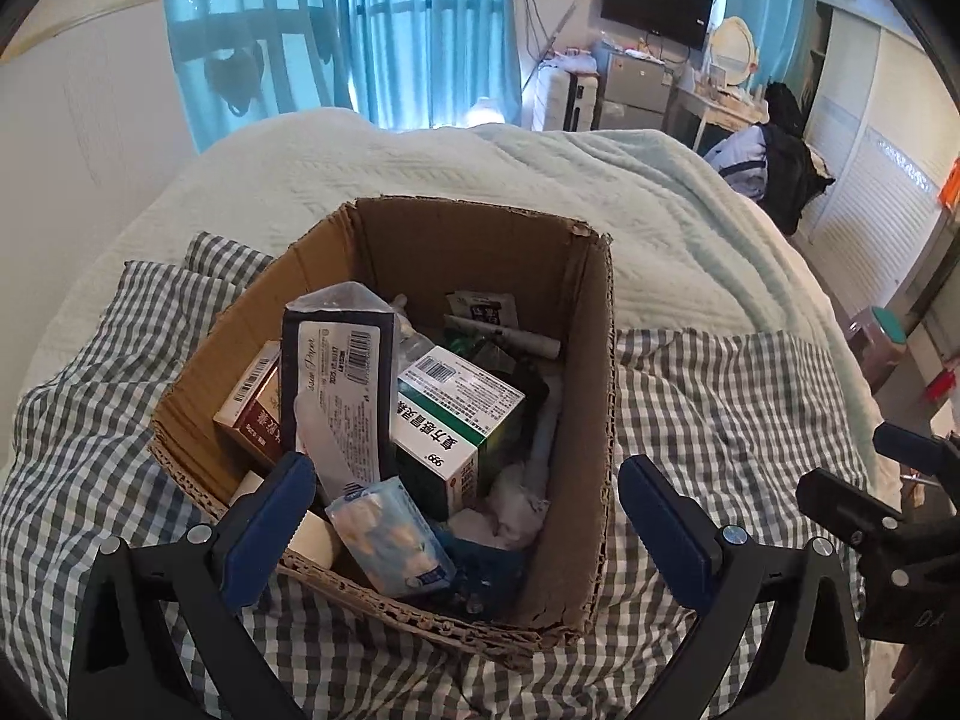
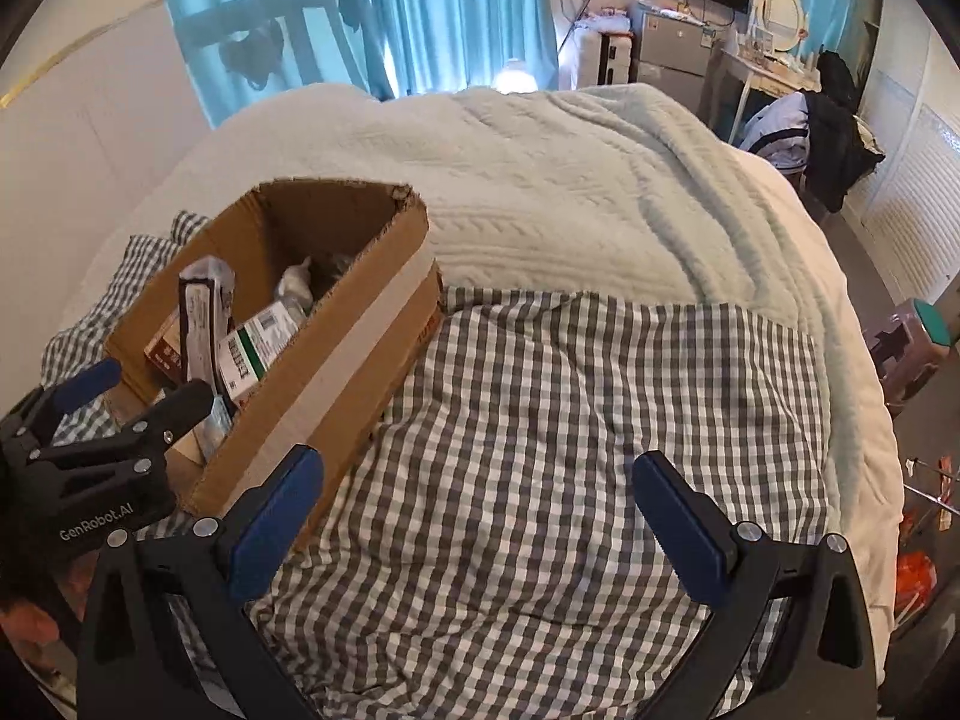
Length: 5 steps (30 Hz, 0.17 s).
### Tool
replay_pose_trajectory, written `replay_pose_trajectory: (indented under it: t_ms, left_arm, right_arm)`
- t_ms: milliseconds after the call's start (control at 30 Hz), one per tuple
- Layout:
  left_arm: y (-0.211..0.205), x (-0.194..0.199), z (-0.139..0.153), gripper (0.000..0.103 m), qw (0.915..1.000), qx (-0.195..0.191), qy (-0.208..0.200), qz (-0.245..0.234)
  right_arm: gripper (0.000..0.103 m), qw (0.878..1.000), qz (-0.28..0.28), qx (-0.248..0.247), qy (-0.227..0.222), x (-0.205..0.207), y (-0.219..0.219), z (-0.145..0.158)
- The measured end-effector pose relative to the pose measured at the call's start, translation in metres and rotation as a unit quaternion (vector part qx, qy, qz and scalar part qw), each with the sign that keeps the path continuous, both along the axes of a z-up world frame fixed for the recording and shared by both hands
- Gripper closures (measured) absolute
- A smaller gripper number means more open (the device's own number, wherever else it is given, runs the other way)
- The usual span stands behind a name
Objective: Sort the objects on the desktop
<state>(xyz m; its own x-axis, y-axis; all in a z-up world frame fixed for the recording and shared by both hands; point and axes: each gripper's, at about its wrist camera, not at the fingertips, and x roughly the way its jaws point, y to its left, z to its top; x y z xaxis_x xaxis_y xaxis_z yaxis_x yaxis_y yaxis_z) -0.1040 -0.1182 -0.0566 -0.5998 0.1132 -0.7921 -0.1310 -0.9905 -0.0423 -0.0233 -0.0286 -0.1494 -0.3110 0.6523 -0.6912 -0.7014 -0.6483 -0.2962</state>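
Observation:
An open cardboard box (image 1: 591, 360) sits on a checked cloth (image 1: 720, 396) on a bed. It holds a green and white medicine box (image 1: 462, 414), a dark tissue pack (image 1: 339, 384), a red box (image 1: 255, 414), a small blue tissue packet (image 1: 390, 534) and other small items. My left gripper (image 1: 465, 516) is open and empty, above the box's near edge. My right gripper (image 2: 480, 510) is open and empty over the checked cloth (image 2: 570, 420), to the right of the box (image 2: 336, 360). The left gripper (image 2: 120, 414) also shows in the right wrist view.
A pale knitted blanket (image 1: 480, 180) covers the bed beyond the cloth. Blue curtains (image 1: 360, 30), a wall TV (image 1: 657, 3), a small fridge (image 1: 636, 84) and a dressing table (image 1: 729, 96) stand at the far side. A stool (image 2: 912, 336) is right of the bed.

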Motion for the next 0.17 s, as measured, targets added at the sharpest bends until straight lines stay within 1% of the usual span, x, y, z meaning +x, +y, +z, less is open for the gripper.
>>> replay_pose_trajectory:
  t_ms: [100,167]
  left_arm:
    - [-0.0005,0.0074,0.0069,0.000,0.9995,-0.001,0.032,0.003]
    - [0.0042,0.0102,0.0115,0.000,0.9989,-0.012,0.044,-0.008]
  right_arm:
    - [0.000,1.000,0.000,0.001,0.001,0.0013,-0.0003,0.0001]
    - [0.000,1.000,0.002,0.008,0.004,0.0028,-0.0019,0.0019]
